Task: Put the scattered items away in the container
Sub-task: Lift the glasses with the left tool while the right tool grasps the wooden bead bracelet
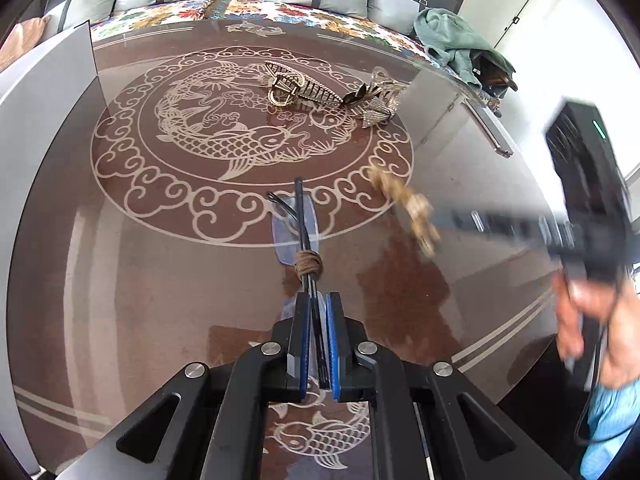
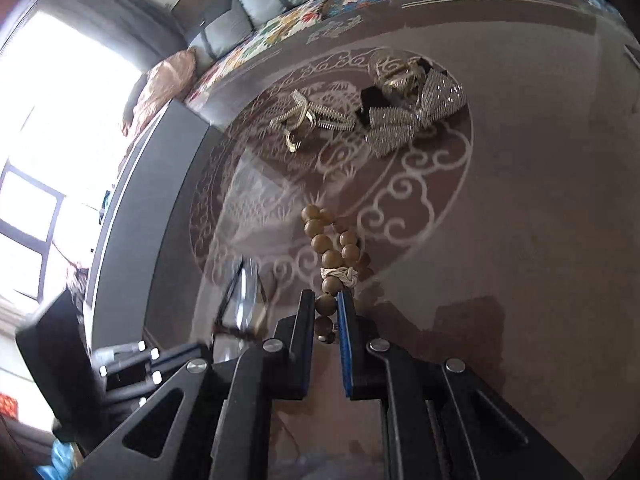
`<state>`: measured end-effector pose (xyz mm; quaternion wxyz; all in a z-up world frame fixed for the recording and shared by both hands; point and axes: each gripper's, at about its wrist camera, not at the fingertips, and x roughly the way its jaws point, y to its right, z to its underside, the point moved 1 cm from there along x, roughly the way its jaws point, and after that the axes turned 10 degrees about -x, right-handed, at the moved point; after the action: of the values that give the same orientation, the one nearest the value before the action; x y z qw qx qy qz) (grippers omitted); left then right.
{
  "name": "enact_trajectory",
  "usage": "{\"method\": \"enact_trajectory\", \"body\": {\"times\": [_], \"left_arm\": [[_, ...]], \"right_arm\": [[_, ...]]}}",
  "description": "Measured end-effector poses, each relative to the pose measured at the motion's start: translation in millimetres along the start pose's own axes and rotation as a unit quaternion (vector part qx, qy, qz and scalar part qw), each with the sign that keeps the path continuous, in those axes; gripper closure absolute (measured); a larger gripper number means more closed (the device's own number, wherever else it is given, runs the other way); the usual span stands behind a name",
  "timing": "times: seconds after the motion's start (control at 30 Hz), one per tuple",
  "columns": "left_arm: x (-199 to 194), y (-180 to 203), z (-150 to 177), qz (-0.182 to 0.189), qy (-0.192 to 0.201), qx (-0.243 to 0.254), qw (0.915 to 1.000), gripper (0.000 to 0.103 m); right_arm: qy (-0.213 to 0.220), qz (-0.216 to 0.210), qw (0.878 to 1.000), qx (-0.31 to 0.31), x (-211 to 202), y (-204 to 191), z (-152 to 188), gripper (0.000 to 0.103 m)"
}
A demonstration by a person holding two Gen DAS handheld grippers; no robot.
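Glossy fish-patterned table [image 1: 160, 240] fronts a floral-covered sofa [image 1: 320, 16]

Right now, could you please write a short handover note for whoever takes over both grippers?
Left gripper: shut on glasses, folded, held above the table.
Right gripper: shut on a bead string, dangling over the table.
Still on the table: gold clip and rhinestone clip, side by side on the fish motif.
Done: two items picked up.
Left: no container is clearly visible; find it, drop both items in, then fetch the two clips.
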<state>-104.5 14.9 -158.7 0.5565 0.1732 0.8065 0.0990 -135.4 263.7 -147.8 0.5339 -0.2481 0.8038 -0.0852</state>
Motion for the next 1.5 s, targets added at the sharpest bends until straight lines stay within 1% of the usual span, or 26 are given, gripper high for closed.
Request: {"method": "enact_trajectory", "body": {"times": [0.07,0.17,0.27,0.3,0.33,0.37,0.4,0.5,0.6,0.67,0.7,0.77,0.8,0.83,0.87,0.9,0.97,1.0,1.07,1.17,1.3,1.33,1.47,1.5], "left_arm": [[1,2,4,0.003,-0.002,-0.003,1.0000,0.095],[4,5,8,0.005,-0.006,-0.004,1.0000,0.095],[4,7,10,0.003,-0.008,-0.001,1.0000,0.095],[4,7,10,0.003,-0.008,-0.001,1.0000,0.095],[4,7,10,0.004,-0.009,-0.002,1.0000,0.095],[4,7,9,0.005,-0.009,-0.003,0.9999,0.095],[4,6,9,0.005,-0.010,-0.003,0.9999,0.095],[5,7,8,0.006,-0.010,-0.001,0.9999,0.095],[5,5,7,0.008,-0.012,-0.004,0.9999,0.095],[6,5,6,0.010,-0.013,-0.007,0.9998,0.095],[6,5,6,0.010,-0.014,-0.008,0.9998,0.095],[7,4,5,0.010,-0.016,-0.011,0.9998,0.095],[7,4,4,0.010,-0.016,-0.012,0.9997,0.095],[8,5,4,0.010,-0.017,-0.012,0.9997,0.095],[8,5,4,0.008,-0.018,-0.011,0.9997,0.095],[8,5,4,0.007,-0.018,-0.010,0.9998,0.095],[8,6,3,0.004,-0.017,-0.010,0.9998,0.096],[7,6,3,0.002,-0.016,-0.010,0.9998,0.099],[5,4,3,0.004,-0.012,-0.017,0.9998,0.100],[-2,2,3,0.008,-0.007,-0.022,0.9997,0.101],[-15,3,3,0.011,0.005,-0.021,0.9997,0.102],[-18,4,2,0.009,0.007,-0.018,0.9998,0.102],[-17,-4,1,-0.006,0.003,-0.029,0.9995,0.102],[-16,-6,1,-0.010,0.001,-0.032,0.9994,0.099]], "right_arm": [[-0.007,0.021,0.999,-0.034,-8,-8,19,0.092],[-0.008,0.045,0.997,-0.067,-8,-14,31,0.091],[-0.009,0.070,0.992,-0.100,-8,-21,43,0.088],[-0.009,0.078,0.991,-0.111,-9,-23,47,0.081],[-0.009,0.087,0.989,-0.122,-9,-25,51,0.072],[-0.006,0.097,0.987,-0.130,-10,-26,53,0.066],[0.001,0.111,0.984,-0.139,-12,-28,54,0.058],[0.012,0.136,0.976,-0.170,-18,-32,51,0.055],[0.010,0.145,0.971,-0.188,-13,-33,40,0.054],[0.009,0.154,0.966,-0.206,0,-36,34,0.054],[0.004,0.147,0.965,-0.217,8,-37,30,0.054],[-0.011,0.106,0.969,-0.223,17,-34,28,0.054],[-0.019,0.092,0.970,-0.222,17,-31,28,0.056],[-0.026,0.086,0.971,-0.221,17,-27,28,0.058],[-0.030,0.090,0.970,-0.224,16,-26,28,0.063],[-0.033,0.100,0.968,-0.229,16,-25,28,0.081],[-0.034,0.106,0.968,-0.225,14,-22,28,0.080],[-0.031,0.105,0.970,-0.219,13,-21,28,0.080],[-0.022,0.105,0.973,-0.205,11,-20,29,0.080],[0.015,0.105,0.979,-0.176,-2,-24,29,0.080],[0.059,0.108,0.982,-0.145,-20,-30,34,0.080],[0.064,0.109,0.982,-0.139,-22,-32,37,0.080],[0.071,0.110,0.985,-0.116,-26,-32,43,0.080],[0.073,0.110,0.985,-0.113,-27,-30,44,0.080]]}}
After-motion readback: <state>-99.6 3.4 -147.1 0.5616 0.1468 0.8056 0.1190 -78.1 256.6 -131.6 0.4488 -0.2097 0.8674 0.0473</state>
